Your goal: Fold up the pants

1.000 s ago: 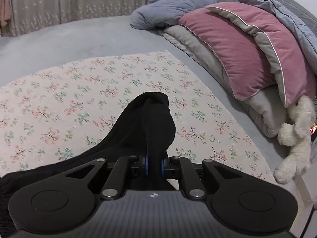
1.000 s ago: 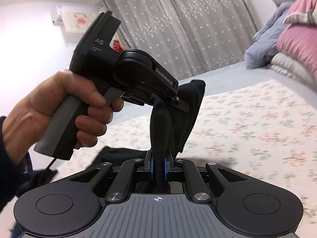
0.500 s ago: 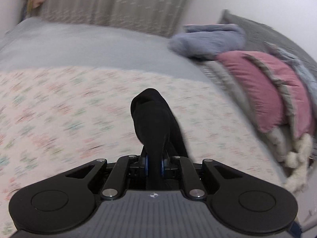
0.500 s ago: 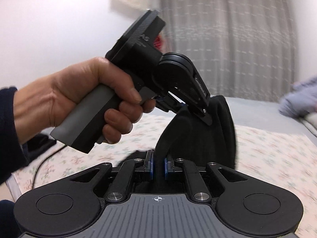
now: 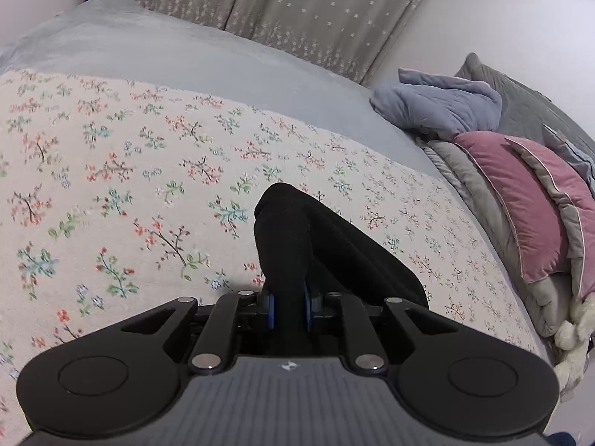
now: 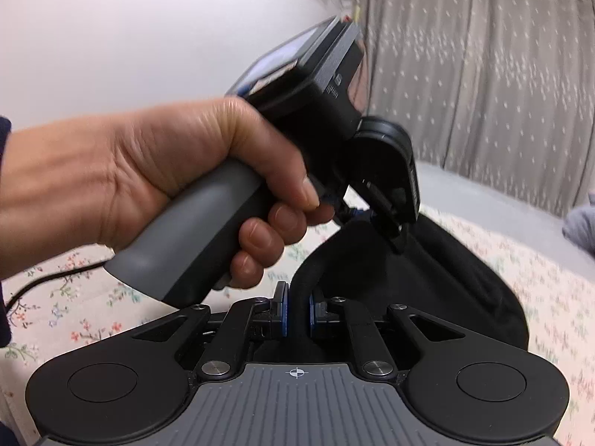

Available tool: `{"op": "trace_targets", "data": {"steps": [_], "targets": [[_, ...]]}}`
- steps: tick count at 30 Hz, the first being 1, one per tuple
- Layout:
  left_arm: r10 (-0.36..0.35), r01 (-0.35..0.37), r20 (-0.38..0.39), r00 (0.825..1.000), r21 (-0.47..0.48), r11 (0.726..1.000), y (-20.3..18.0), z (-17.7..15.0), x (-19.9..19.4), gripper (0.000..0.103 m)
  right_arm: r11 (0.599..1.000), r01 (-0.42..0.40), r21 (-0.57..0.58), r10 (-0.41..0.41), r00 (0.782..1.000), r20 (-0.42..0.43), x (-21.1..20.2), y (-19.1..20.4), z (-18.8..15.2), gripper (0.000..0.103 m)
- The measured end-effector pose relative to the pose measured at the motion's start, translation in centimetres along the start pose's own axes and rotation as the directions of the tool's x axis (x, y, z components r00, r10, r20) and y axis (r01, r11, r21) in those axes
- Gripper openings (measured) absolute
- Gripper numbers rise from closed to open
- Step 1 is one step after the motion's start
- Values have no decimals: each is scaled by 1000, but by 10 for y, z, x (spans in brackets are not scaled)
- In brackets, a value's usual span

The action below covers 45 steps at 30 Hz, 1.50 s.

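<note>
The black pants (image 5: 316, 245) hang in a bunched fold from my left gripper (image 5: 289, 306), which is shut on the cloth above the floral sheet (image 5: 111, 171). In the right wrist view my right gripper (image 6: 296, 310) is shut on another edge of the same pants (image 6: 427, 282). The cloth stretches up from it to the left gripper (image 6: 399, 236), held in a hand (image 6: 156, 171) just ahead and above. The lower part of the pants is hidden behind the gripper bodies.
The floral sheet lies on a grey bed (image 5: 167, 48). Pink and grey pillows (image 5: 528, 200), a blue quilt (image 5: 438, 107) and a white plush toy (image 5: 574, 338) are piled at the right. A dotted curtain (image 5: 297, 11) hangs behind. A black cable (image 6: 41, 282) trails at the left.
Both grippers have swung round with the pants still pinched. The left gripper now looks further left across the sheet, and it sits closer and higher in the right wrist view.
</note>
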<state>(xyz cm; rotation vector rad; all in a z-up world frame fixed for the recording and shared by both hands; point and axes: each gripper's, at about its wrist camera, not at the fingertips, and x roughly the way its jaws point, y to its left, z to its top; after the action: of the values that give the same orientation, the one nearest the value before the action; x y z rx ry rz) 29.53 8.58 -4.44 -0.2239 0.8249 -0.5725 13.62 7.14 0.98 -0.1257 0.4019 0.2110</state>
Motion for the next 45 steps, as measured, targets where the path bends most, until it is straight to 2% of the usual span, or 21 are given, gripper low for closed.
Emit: {"op": "trace_targets", "data": {"steps": [2,3,4,7,10,11,13,15,17,19,22,24,26,27,28,30,32,35,39,42,45], "targets": [[15,-15,-24,1000,16,1000,6,-2,2,35,1000,-4,-7,4,1000,3,4,0,-1,11],[36,-35,-37,999,19,999,9,-5,6,42,1000,-13,-6,13,1000,-8,3,-3,-8,11],[56,-55,-43,997,24,998,12,-8,10,50,999,-32,-15,31,999,-33,9,-1,-12,13],[57,-57,-16,998,-3,998,22,-16,8,57,989,-144,-21,142,986,-88,11,-13,-18,27],[70,-69,16,997,-59,996,34,-20,-6,60,951,-294,95,294,956,14,-31,-65,-13,38],[88,-85,28,996,-83,993,38,-20,-13,60,940,-310,142,305,951,54,-42,-87,-11,40],[127,-121,47,991,-112,986,37,-21,-30,59,935,-280,216,260,959,114,-58,-141,-11,41],[103,-95,82,991,-94,991,23,-26,-54,59,952,-181,248,158,981,110,-55,-188,-16,41],[38,-32,105,994,-58,998,-2,-34,-71,59,959,-65,275,58,998,33,-35,-233,-27,44],[8,-8,84,996,-8,1000,-29,-45,-73,59,972,-22,232,28,999,-21,-16,-252,-37,43],[17,-17,2,1000,54,998,-59,-60,-54,59,986,-115,124,119,993,-20,-3,-248,-44,43],[108,-105,-35,994,86,991,-65,-67,-32,59,985,-169,32,171,984,-51,14,-231,-43,41],[138,-135,-22,990,91,987,-61,-70,-25,57,983,-180,-27,176,977,-120,38,-221,-42,32],[139,-138,-18,990,70,988,-58,-68,-26,54,979,-199,-32,192,970,-146,45,-215,-44,8],[141,-140,-17,990,48,989,-54,-66,-27,47,976,-214,-26,207,963,-172,53,-215,-43,3],[150,-150,-4,989,12,989,-47,-66,-31,42,980,-195,-38,185,967,-174,58,-216,-39,1],[166,-166,38,985,-10,986,-38,-74,-33,38,985,-145,94,157,978,-138,56,-235,-26,1],[136,-135,81,987,-13,991,-31,-86,-38,38,924,-118,364,170,979,-112,57,-284,-22,0],[146,-147,96,985,0,989,-27,-83,-44,39,901,-89,425,192,960,-206,91,-288,-31,0],[167,-166,100,981,-20,986,-18,-85,-43,39,877,-69,475,206,948,-242,112,-283,-45,0],[175,-172,100,979,-47,984,-13,-85,-50,39,891,-19,454,156,951,-266,119,-272,-57,7]]}}
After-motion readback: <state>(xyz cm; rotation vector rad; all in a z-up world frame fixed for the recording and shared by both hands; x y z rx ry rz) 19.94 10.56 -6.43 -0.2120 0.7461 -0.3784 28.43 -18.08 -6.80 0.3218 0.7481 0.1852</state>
